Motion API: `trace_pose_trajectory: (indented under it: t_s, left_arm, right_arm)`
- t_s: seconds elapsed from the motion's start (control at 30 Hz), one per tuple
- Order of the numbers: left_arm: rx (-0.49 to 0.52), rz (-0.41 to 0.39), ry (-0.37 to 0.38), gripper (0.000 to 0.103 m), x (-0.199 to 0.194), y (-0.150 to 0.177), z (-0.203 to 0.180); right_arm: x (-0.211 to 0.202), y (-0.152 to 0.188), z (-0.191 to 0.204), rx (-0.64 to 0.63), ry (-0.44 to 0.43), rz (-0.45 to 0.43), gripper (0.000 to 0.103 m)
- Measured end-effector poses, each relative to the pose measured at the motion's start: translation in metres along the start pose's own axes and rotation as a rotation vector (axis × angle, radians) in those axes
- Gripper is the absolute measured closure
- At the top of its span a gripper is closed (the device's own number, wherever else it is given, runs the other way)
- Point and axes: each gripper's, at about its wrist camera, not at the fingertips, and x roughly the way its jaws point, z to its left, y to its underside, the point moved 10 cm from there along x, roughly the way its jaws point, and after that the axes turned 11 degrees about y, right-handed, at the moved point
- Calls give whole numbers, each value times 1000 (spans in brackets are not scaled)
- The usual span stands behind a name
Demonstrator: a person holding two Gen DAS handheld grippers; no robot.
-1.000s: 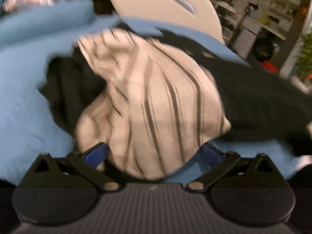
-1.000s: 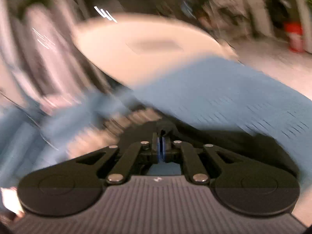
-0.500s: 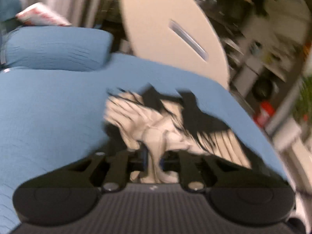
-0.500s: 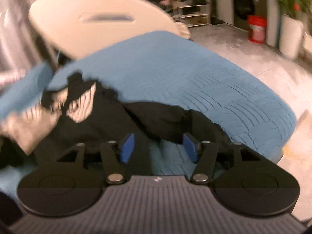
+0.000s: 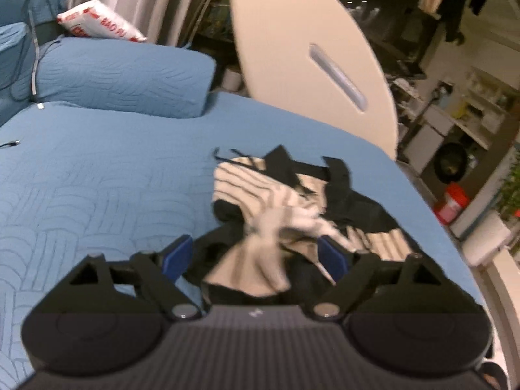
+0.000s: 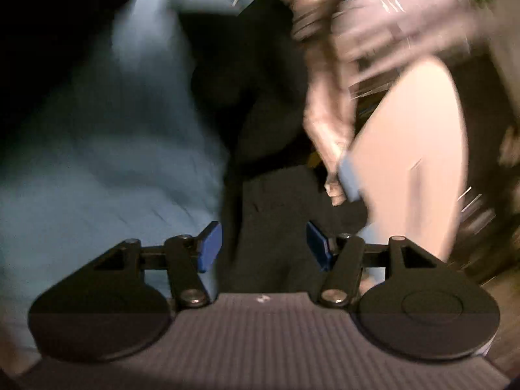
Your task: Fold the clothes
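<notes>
A crumpled cream garment with dark stripes [image 5: 260, 195] lies tangled with black clothing [image 5: 354, 204] on the blue quilted bed [image 5: 97, 178]. My left gripper [image 5: 256, 256] is open, its blue pads either side of a loose fold of the striped cloth, not clamping it. In the blurred right wrist view my right gripper [image 6: 263, 243] is open, with black cloth [image 6: 269, 221] lying between its blue pads, while a pale garment [image 6: 328, 113] hangs beyond it.
A blue pillow [image 5: 123, 78] lies at the bed's far left with a white and red packet [image 5: 97, 29] behind it. A cream oval board [image 5: 308, 55] stands at the bed's far edge. Shelves and a red bucket [image 5: 451, 201] are at right.
My left gripper was shut on the striped cloth half a second ago and is now open. My right gripper opened earlier and has swung hard to a new, blurred view.
</notes>
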Motion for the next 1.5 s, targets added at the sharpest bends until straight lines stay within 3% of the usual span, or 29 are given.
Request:
trace_pose_trajectory:
  t_s: [0.07, 0.2, 0.23, 0.4, 0.43, 0.5, 0.53, 0.57, 0.6, 0.63, 0.7, 0.73, 0.77, 0.8, 0.83, 0.9, 0.93, 0.97, 1.0, 1.07, 1.13, 1.2, 1.27, 1.33, 1.43, 1.5]
  left_arm:
    - [10, -3, 71, 11, -13, 1, -12]
    - [73, 64, 186, 9, -24, 24, -35]
    - [104, 127, 209, 9, -24, 40, -43]
    - [267, 287, 74, 9, -4, 85, -54]
    - [300, 299, 48, 9, 1, 89, -55]
    - [415, 335, -52, 10, 18, 97, -57]
    - [506, 356, -114, 12, 30, 98, -60]
    - [520, 354, -118, 13, 33, 98, -61]
    - [578, 335, -126, 14, 43, 94, -69]
    - [582, 332, -115, 19, 48, 93, -72]
    - [574, 354, -78, 51, 59, 97, -78]
    - [541, 378, -41, 83, 60, 101, -84]
    - [508, 401, -3, 90, 61, 106, -90]
    - [478, 403, 43, 90, 56, 110, -99]
    - [456, 400, 166, 88, 52, 115, -125]
    - [444, 399, 362, 67, 40, 123, -170]
    - [448, 392, 460, 48, 27, 125, -192]
    - [444, 374, 486, 36, 19, 120, -196]
    - [437, 354, 506, 31, 11, 113, -198]
    - [372, 274, 447, 8, 0, 86, -175]
    - [219, 172, 362, 0, -14, 51, -127]
    - [89, 98, 296, 0, -25, 25, -86]
    - [-105, 38, 257, 0, -42, 2, -29]
    - [-146, -14, 215, 0, -51, -12, 7]
    - [-25, 14, -43, 0, -39, -15, 53]
    - [75, 176, -179, 1, 2, -1, 76]
  right_arm:
    - [-8, -6, -14, 20, 31, -21, 97]
    - [-25, -18, -41, 61, 94, -63, 98]
    - [-29, -21, -48, 71, 110, -73, 98]
    - [-68, -26, -96, 164, 175, -99, 100]
    - [-68, -18, -98, 173, 146, -59, 99]
    - [-44, 26, -81, 198, -30, 191, 98]
    - [-37, 43, -76, 200, -42, 282, 98]
    - [-31, 57, -73, 199, -23, 356, 98]
    - [-30, 60, -72, 196, 6, 369, 97]
    - [-32, 53, -72, 204, 23, 338, 97]
    - [-35, 37, -74, 232, 32, 276, 92]
    - [-39, 22, -76, 249, 48, 223, 80]
    - [-42, 11, -76, 251, 64, 180, 75]
    - [-41, 7, -77, 247, 69, 167, 68]
    - [-43, 0, -73, 223, 75, 132, 67]
    - [-45, -1, -75, 201, 104, 82, 67]
    - [-48, -2, -79, 205, 116, 73, 67]
    - [-47, -3, -85, 225, 140, 70, 67]
    - [-43, -2, -91, 251, 168, 74, 67]
    - [-40, -10, -109, 293, 207, 72, 67]
    - [-43, -11, -115, 305, 216, 63, 63]
    - [-43, -10, -113, 292, 213, 56, 58]
    - [-38, -8, -107, 287, 196, 62, 56]
    - [-34, -7, -98, 288, 173, 70, 56]
    - [-34, -21, -74, 277, 80, 39, 56]
    - [-32, -44, -46, 217, -12, -20, 55]
